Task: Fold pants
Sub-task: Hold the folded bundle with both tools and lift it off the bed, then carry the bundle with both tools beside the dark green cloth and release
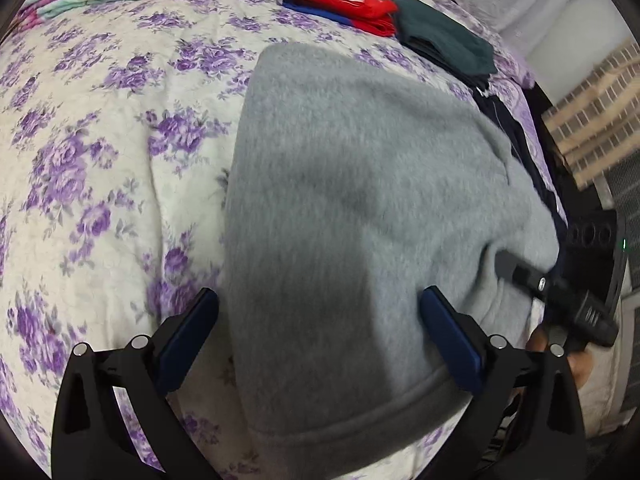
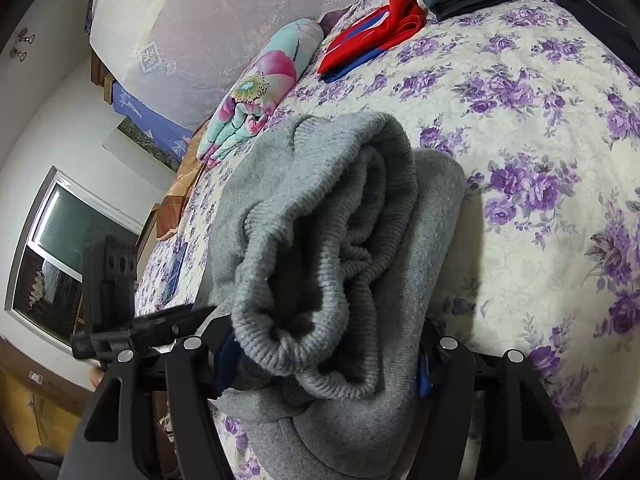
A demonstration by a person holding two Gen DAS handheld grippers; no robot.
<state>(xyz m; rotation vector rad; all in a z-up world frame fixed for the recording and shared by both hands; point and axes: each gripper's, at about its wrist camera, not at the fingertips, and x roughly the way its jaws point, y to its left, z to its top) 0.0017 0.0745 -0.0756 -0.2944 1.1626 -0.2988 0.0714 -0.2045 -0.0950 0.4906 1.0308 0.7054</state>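
Grey fleece pants [image 1: 352,200] lie folded on a bed with a purple-flowered quilt [image 1: 100,160]. My left gripper [image 1: 320,308] is open, its blue-padded fingers spread either side of the pants' near end, just above the cloth. In the right wrist view the pants [image 2: 340,240] fill the middle, ribbed cuffs bunched on top. My right gripper [image 2: 324,360] straddles this bundle, its fingers mostly hidden by cloth. The right gripper also shows in the left wrist view [image 1: 560,292], at the pants' right edge.
Folded red-and-blue clothes [image 1: 340,0] and dark green clothes [image 1: 444,36] lie at the far side of the bed. A rolled floral blanket [image 2: 260,92] lies by the headboard. Dark clothing [image 1: 520,140] lies at the bed's right edge. A window [image 2: 60,248] is at left.
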